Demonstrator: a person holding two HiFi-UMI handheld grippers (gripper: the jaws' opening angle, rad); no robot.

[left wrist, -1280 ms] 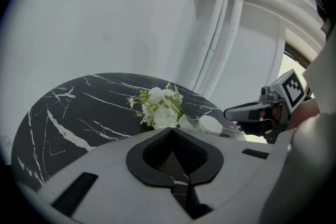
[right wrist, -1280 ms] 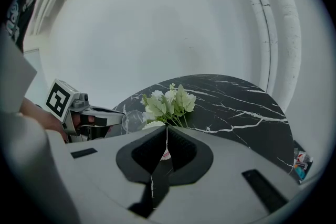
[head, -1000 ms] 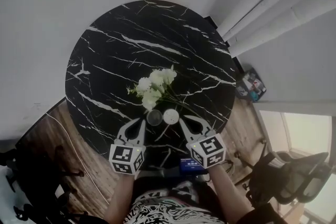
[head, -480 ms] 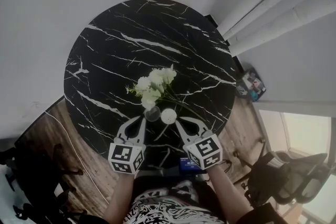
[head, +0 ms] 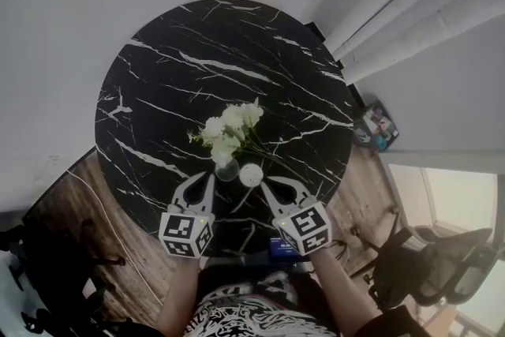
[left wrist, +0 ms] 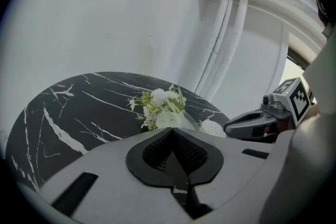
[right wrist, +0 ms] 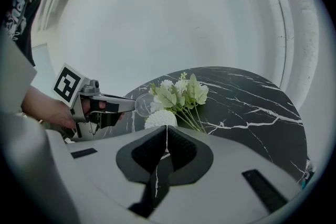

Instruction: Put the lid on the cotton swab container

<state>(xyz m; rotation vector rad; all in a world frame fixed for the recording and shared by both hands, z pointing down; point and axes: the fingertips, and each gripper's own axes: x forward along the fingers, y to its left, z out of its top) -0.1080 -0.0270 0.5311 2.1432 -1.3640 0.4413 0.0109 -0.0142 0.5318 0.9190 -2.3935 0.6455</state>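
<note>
Black marble, veined white, made the round table point(head: 150, 83), with a soft bunch of white flowers point(head: 230, 126) near its middle. My left gripper point(head: 212, 178) was clamped on the clear, round plastic lid point(head: 227, 170), which stuck out past the tips; its tilt I could not judge. Just right of it stood the cotton swab container point(head: 252, 175), a small upright cylinder, its fluffy white swab heads facing up. My right gripper point(head: 263, 186) had its jaws pressed together, tips at the container's near right edge. Black-and-white square markers covered each gripper's cube point(head: 185, 234).
</note>
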